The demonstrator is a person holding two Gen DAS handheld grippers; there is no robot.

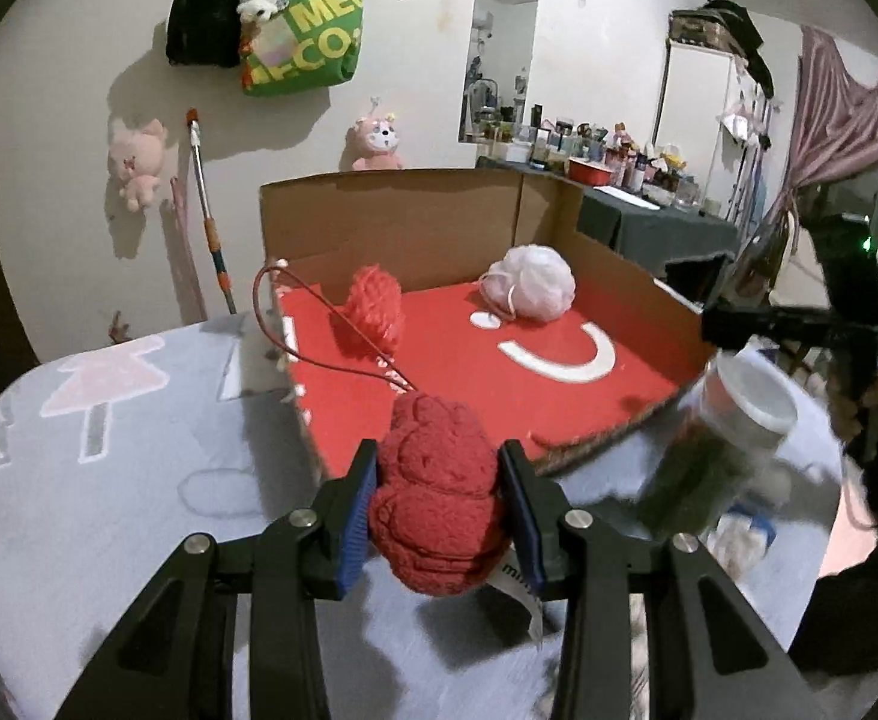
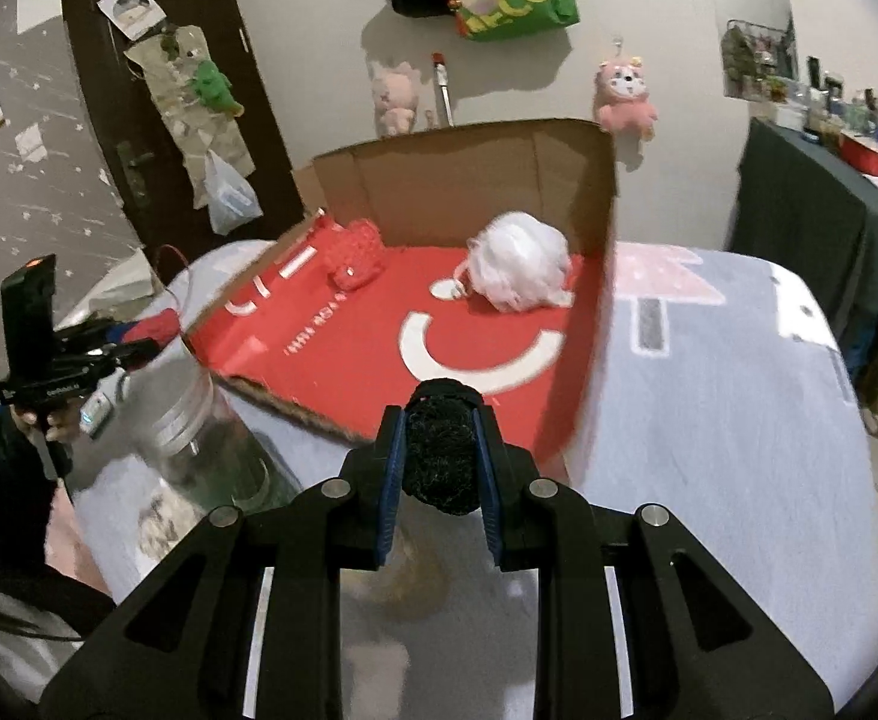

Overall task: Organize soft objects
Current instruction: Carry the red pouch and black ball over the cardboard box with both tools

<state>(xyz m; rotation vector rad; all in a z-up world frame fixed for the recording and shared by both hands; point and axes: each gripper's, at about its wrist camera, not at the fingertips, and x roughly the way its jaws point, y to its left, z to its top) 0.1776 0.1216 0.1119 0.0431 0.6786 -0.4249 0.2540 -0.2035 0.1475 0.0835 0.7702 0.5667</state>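
Note:
My left gripper (image 1: 439, 480) is shut on a red fuzzy plush (image 1: 435, 498) with a thin red cord, held above the grey blanket just in front of the open cardboard box (image 1: 390, 222). My right gripper (image 2: 442, 456) is shut on a black fuzzy ball (image 2: 442, 450) near the box's front edge (image 2: 294, 402). Inside the box, on its red floor, lie a red knitted item (image 1: 372, 309) (image 2: 357, 255) at the back left and a white puffy ball (image 1: 529, 282) (image 2: 517, 267) at the back right. Each gripper shows in the other's view, the right gripper (image 1: 799, 330) and the left gripper (image 2: 108, 348).
A clear jar with a white lid (image 1: 727, 450) (image 2: 198, 420) stands on the blanket-covered table (image 1: 108, 450) between the grippers. Plush toys and a green bag (image 1: 306, 30) hang on the wall behind. A dark table with clutter (image 1: 649, 222) is at the right.

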